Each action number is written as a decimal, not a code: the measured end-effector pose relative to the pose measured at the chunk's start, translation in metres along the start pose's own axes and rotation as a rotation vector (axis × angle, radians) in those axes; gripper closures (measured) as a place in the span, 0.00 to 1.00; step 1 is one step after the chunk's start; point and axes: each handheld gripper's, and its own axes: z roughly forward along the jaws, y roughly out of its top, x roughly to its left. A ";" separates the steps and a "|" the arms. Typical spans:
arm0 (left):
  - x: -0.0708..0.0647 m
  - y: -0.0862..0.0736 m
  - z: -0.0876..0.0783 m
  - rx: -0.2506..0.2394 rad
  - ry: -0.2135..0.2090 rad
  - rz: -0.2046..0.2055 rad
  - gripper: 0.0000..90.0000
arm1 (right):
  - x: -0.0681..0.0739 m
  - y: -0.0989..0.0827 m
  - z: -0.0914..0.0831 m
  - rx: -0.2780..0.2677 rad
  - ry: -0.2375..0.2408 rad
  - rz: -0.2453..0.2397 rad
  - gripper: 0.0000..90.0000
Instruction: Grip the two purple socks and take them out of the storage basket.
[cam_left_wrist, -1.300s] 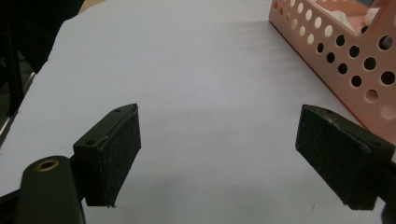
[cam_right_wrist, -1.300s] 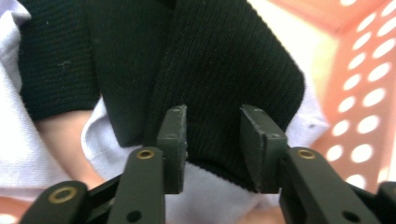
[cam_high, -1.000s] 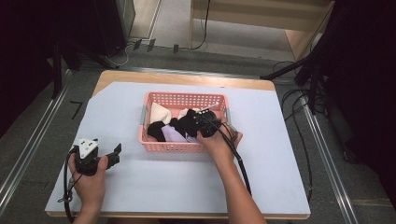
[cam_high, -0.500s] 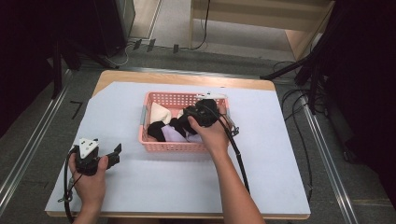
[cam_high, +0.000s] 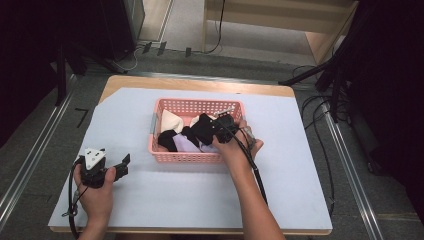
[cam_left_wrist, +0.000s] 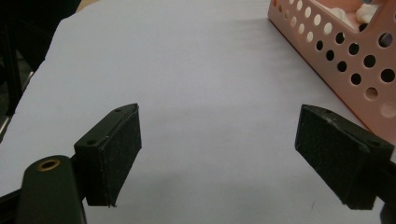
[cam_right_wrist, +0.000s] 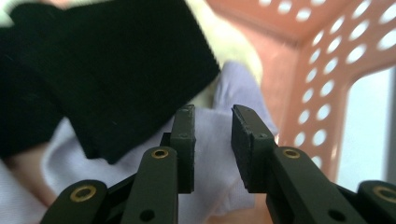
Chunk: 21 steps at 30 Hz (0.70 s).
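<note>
Right gripper view: right gripper (cam_right_wrist: 212, 140), jaws narrowly apart and just closing, straddles a fold of pale lilac cloth (cam_right_wrist: 212, 154) in the pink basket (cam_high: 172, 156); soft, light, best pinched at a raised fold. Left gripper (cam_left_wrist: 219, 154) rests wide open, near left.

A white sheet (cam_high: 165, 195) is covering the wooden surface (cam_high: 200, 83). Grey floor (cam_high: 195, 60) is spreading beyond, cables (cam_high: 320, 107) are trailing across it, and a pale wooden shelf (cam_high: 280, 25) is standing behind.
</note>
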 end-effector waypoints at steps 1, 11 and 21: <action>0.000 0.000 0.000 0.000 0.000 0.000 0.17 | -0.001 -0.001 0.004 0.022 -0.007 0.008 0.79; 0.000 0.000 0.000 0.002 -0.003 0.003 0.17 | 0.003 0.002 0.014 0.202 0.047 0.003 0.91; -0.001 0.000 0.000 0.000 -0.001 0.003 0.17 | -0.019 -0.012 -0.011 -0.152 0.229 0.144 0.97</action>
